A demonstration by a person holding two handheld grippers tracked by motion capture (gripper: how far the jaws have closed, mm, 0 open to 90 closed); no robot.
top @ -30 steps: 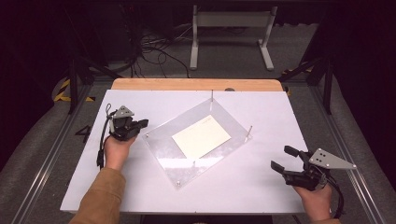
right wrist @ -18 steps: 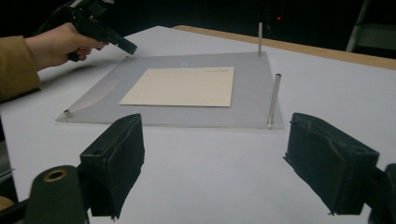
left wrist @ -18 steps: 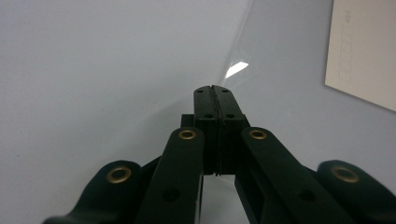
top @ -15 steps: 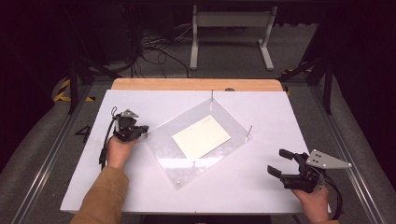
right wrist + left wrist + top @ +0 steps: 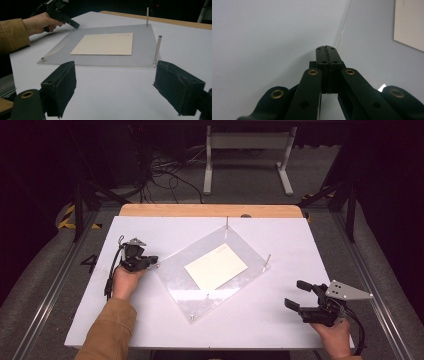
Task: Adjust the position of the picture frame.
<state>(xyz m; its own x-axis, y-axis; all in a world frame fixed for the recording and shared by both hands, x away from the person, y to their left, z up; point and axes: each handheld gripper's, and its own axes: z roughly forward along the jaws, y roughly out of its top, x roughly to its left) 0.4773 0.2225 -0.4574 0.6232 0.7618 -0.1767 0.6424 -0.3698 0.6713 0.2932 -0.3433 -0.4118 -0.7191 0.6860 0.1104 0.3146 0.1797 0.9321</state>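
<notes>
Grippers first, nearest the person. Right hand-held gripper sits low at the near right of the white table, jaws spread wide with nothing between them, pointing toward the plate; it stands well apart from the plate's near edge. Left hand-held gripper is at the left side, jaws pressed fully together, nothing gripped; its tip is at the plate's left corner, just beside a small corner stud, contact unclear. A tan sleeve comes in at bottom left. Clear plate lies flat mid-table, turned at an angle to the table edges. Cream sheet lies flat in the plate's middle; whether on top or under the clear plate I cannot tell. Two thin metal pins stand upright at the plate's far corner and right corner. Beyond the table: wooden edge strip, then cables on dark floor and a white stand.
</notes>
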